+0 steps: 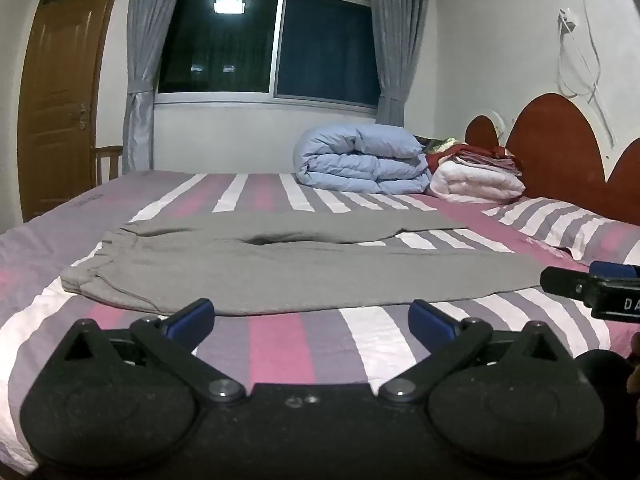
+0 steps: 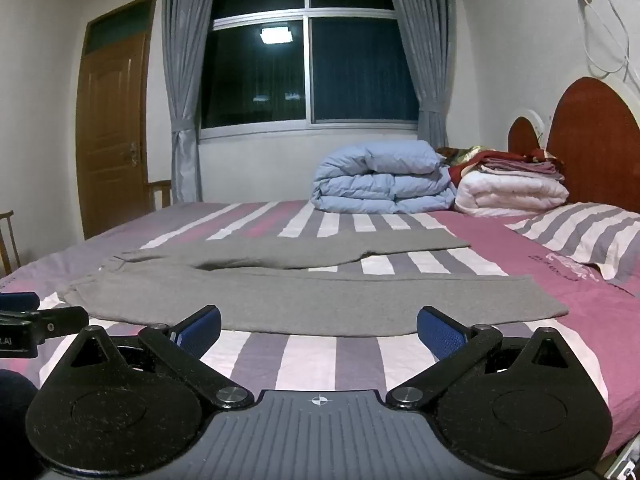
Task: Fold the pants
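Grey pants [image 1: 280, 272] lie spread flat on the striped bed, waistband at the left, the two legs running to the right with a gap between them. They also show in the right wrist view [image 2: 304, 296]. My left gripper [image 1: 312, 320] is open and empty, low over the bed just in front of the near leg's edge. My right gripper [image 2: 320, 330] is open and empty, also just short of the near leg. The right gripper shows at the right edge of the left wrist view [image 1: 588, 286]; the left gripper shows at the left edge of the right wrist view [image 2: 40, 322].
A striped bedsheet [image 1: 280, 344] covers the bed. A folded blue duvet [image 1: 360, 164], a white quilt [image 1: 476, 182] with folded cloths on top, and a striped pillow [image 1: 568, 224] lie near the red headboard [image 1: 560, 144]. A door and a curtained window stand behind.
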